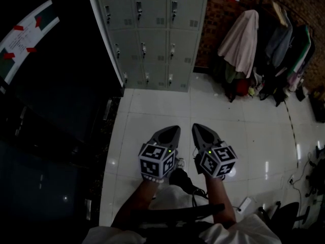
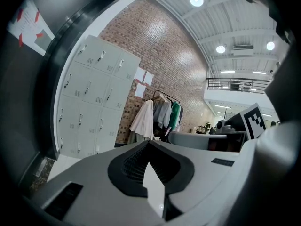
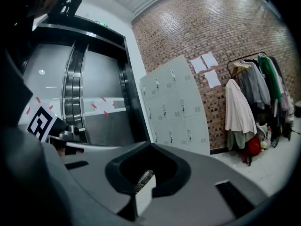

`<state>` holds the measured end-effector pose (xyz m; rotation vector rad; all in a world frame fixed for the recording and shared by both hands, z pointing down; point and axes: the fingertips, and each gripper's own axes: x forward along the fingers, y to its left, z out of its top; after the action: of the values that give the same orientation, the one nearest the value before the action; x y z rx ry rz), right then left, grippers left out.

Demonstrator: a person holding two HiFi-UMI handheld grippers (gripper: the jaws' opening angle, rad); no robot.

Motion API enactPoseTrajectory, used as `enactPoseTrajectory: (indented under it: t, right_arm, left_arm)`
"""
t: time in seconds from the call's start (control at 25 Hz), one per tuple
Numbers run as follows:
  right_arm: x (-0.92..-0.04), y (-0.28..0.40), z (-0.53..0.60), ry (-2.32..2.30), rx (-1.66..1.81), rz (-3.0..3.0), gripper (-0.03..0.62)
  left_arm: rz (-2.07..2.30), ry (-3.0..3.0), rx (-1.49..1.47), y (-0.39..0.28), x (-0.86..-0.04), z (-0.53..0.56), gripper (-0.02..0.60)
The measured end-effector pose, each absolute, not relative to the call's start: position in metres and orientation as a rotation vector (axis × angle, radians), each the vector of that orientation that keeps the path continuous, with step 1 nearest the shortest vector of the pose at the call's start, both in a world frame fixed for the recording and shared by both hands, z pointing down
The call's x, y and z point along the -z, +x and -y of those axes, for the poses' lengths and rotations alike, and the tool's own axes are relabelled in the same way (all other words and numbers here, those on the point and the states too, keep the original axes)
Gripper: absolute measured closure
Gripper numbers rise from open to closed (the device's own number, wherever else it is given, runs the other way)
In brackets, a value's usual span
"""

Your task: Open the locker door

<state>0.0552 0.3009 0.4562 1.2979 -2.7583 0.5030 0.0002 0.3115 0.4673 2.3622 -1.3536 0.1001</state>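
Flanking a rough brick wall (image 1: 216,29) stand boxy metal lockers (image 1: 152,34).

grippers: two, left gripper (image 1: 173,131) and right gripper (image 1: 199,129)
marker cubes (image 1: 156,161): two, one per gripper
locker block (image 1: 152,34): one
door columns on it: three; at least three rows show
paper sheets (image 3: 209,60) on brick wall (image 3: 235,27): three
clothes rack (image 1: 274,44): one; garments (image 1: 241,37) too bunched to count
round ceiling lamps (image 2: 196,0): three
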Motion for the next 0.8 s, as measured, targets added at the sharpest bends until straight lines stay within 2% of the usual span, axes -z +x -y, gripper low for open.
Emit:
enactPoseTrajectory:
  t: [0.8]
  right_arm:
    - [-0.449,0.080,-0.047,1.200,-0.496,2.813,0.588]
  left_arm:
    - [1.464,2.315,-0.073,0.021,-0.457,-0.065,0.588]
